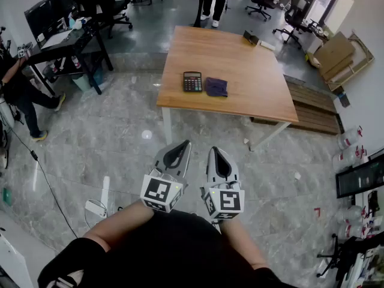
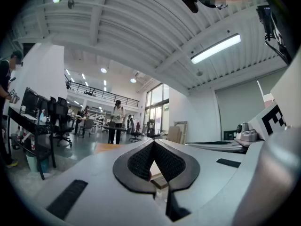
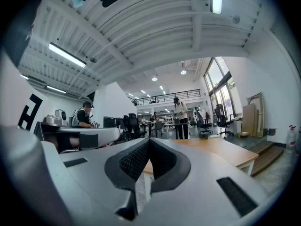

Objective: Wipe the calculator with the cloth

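left gripper [image 1: 182,145] and right gripper [image 1: 215,151] are both pressing their jaws together on nothing, pointing level side by side close to the person's body, likely because nothing is within reach yet; well ahead, the calculator [image 1: 192,81] is lying on the wooden table [image 1: 252,71] with the cloth [image 1: 216,87] just beside it, to its right
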`<action>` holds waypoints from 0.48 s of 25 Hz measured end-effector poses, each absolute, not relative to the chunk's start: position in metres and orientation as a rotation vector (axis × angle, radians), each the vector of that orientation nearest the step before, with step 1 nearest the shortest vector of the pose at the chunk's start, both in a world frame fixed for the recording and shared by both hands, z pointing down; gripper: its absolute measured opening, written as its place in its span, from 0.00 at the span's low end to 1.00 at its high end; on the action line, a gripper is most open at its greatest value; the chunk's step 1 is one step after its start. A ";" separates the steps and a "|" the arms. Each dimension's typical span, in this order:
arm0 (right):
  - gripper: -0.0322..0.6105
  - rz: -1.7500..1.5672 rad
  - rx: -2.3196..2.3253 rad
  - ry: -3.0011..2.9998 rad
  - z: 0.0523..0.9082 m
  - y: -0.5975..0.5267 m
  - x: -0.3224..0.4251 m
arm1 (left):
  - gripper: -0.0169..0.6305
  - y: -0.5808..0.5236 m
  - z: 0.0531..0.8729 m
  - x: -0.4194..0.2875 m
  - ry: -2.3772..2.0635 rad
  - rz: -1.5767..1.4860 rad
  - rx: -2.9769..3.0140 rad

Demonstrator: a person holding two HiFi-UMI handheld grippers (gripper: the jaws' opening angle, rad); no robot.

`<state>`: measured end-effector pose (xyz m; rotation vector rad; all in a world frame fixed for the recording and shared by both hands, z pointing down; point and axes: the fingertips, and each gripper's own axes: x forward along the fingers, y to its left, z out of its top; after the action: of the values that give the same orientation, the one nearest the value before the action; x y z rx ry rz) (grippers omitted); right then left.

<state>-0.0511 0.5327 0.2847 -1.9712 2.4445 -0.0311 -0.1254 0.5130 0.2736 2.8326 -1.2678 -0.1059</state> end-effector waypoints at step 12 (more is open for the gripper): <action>0.07 -0.088 -1.938 2.452 0.290 0.538 -0.036 | 0.04 0.520 0.279 -0.112 -1.291 -0.083 2.797</action>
<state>-0.0362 0.5382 0.2901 -1.9378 2.4524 -0.0875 -0.1123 0.5196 0.2790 2.7970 -1.2914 -0.0829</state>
